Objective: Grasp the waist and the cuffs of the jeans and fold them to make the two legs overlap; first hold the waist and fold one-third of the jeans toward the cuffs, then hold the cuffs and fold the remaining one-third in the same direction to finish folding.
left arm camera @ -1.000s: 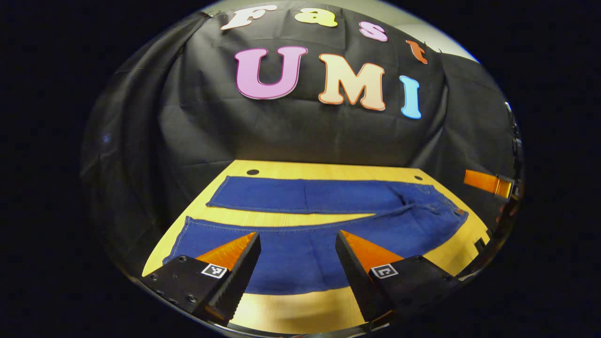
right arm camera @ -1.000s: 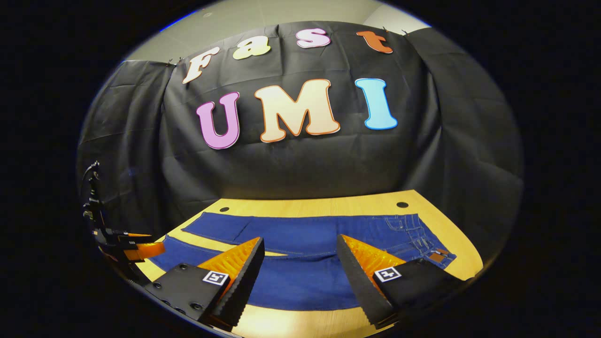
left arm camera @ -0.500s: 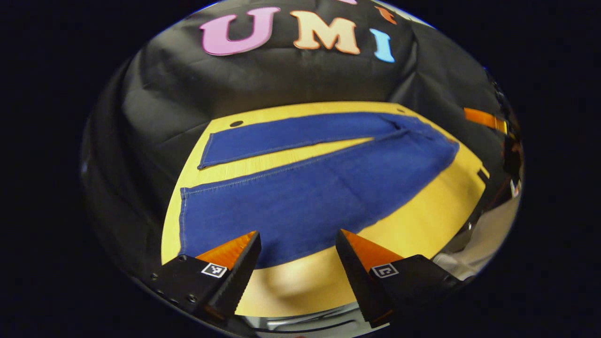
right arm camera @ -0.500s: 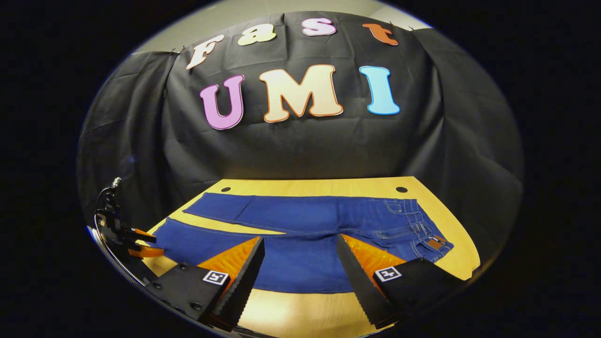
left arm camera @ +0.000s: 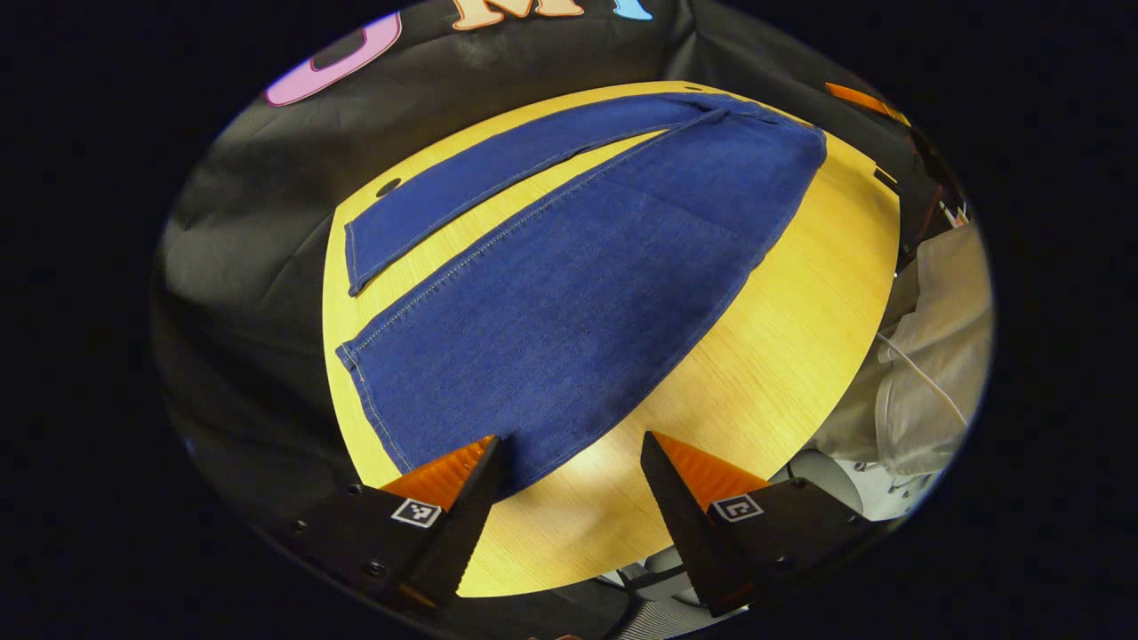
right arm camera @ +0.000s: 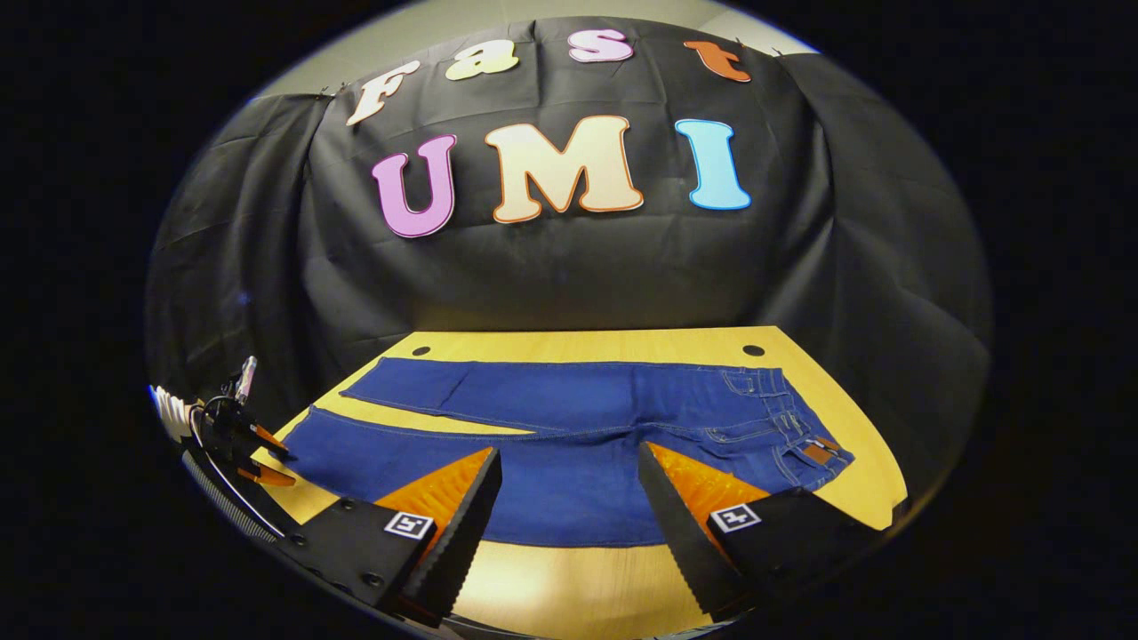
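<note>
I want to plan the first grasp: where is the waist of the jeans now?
In the right gripper view, the waist lies at the right end of the jeans, near the table's right edge.

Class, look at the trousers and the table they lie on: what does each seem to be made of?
The jeans look like blue denim: matte woven texture, pale stitched seams. The table looks like light wood or wood-look laminate, smooth with fine straight grain; which one cannot be told.
</note>
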